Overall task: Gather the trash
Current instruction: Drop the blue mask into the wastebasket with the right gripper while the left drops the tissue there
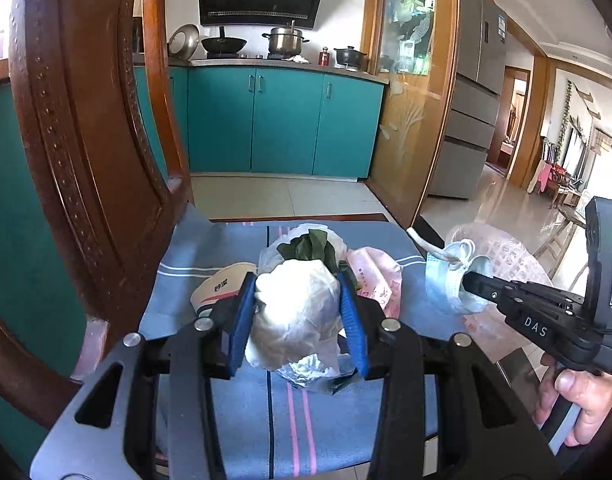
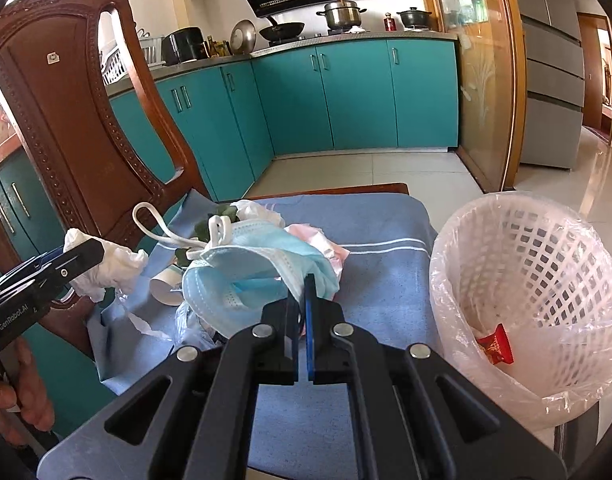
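My left gripper (image 1: 296, 280) is shut on a crumpled white tissue (image 1: 296, 312) and holds it above the blue cloth on the chair seat; it also shows in the right wrist view (image 2: 106, 266). My right gripper (image 2: 306, 280) is shut on a light blue face mask (image 2: 258, 276), lifted off the seat; the mask also shows in the left wrist view (image 1: 450, 284). A white mesh basket (image 2: 546, 292) lined with clear plastic stands to the right and holds a red wrapper (image 2: 496, 346). A paper cup (image 1: 218, 286), green leaves (image 1: 312, 248) in a plastic bag and a pink packet (image 1: 376, 276) lie on the seat.
The brown wooden chair back (image 1: 86, 140) rises close on the left. Teal kitchen cabinets (image 1: 282, 120) and a tiled floor lie beyond the seat's far edge. A grey fridge (image 1: 474, 92) stands at the right.
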Tool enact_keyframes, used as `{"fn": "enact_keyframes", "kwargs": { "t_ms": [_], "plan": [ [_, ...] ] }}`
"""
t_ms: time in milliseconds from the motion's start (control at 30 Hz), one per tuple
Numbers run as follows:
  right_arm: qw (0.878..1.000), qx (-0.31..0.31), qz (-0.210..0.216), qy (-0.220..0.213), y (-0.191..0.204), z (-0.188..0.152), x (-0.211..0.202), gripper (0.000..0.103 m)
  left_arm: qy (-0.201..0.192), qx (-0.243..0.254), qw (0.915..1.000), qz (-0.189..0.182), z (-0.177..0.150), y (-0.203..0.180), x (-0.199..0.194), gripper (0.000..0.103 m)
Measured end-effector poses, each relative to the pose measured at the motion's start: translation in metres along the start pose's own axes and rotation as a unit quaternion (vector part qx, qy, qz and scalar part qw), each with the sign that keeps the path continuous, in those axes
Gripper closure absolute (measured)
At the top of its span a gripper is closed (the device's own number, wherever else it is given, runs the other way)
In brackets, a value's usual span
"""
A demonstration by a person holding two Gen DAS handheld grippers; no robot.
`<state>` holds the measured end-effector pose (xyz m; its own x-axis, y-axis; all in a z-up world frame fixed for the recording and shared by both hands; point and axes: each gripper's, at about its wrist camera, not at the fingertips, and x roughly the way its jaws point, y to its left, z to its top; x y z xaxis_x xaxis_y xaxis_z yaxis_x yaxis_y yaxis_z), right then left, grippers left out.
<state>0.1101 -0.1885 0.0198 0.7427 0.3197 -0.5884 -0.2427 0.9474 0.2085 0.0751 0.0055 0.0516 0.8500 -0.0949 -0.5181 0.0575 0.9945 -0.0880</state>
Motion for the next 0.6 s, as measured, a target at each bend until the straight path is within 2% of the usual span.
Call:
{"fn": "enact_keyframes", "kwargs": {
  "t_ms": [233,367,533,600],
  "plan": [
    [1.0,-0.001,-0.005,0.0,-0.003,0.0,0.0,0.1,0.0,0.001,1.0,0.001,0.0,-0.002,-0.001,0.062],
    [1.0,0.013,-0.022,-0.016,-0.018,0.003,-0.007,0.1,-0.002,0.003,1.0,0.001,0.001,-0.002,0.0,0.062],
    [0.993,0.061,-0.09,-0.047,-0.071,0.014,-0.024,0.1,-0.006,0.0,1.0,-0.001,0.002,-0.001,-0.001,0.062],
    [0.985,0.094,-0.135,-0.057,-0.101,0.015,-0.032,0.1,-0.006,-0.001,1.0,0.0,0.002,-0.001,0.001,0.062]
  ]
}}
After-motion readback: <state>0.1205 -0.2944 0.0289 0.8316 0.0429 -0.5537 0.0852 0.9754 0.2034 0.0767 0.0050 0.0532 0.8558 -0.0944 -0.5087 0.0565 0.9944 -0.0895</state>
